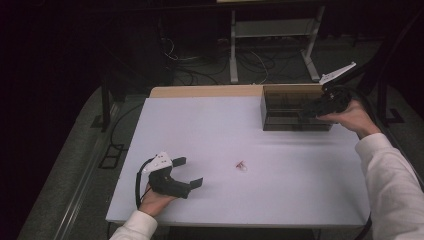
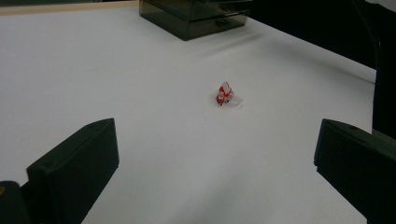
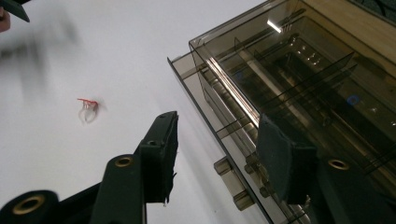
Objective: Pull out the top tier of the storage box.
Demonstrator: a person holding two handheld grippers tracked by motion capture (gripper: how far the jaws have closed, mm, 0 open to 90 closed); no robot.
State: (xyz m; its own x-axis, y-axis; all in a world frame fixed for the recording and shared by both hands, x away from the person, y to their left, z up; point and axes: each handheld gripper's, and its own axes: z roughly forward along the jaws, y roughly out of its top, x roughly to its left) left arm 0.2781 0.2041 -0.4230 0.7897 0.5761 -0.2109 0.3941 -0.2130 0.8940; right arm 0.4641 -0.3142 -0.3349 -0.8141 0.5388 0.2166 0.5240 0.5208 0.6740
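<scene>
While apart from the ring, left gripper wide open, empty.

Glossy smoked see-through plastic organiser box on a matt white tabletop

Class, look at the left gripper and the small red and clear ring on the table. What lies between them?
Nothing: bare white table separates the open left gripper from the ring, clearest in the left gripper view.
</scene>
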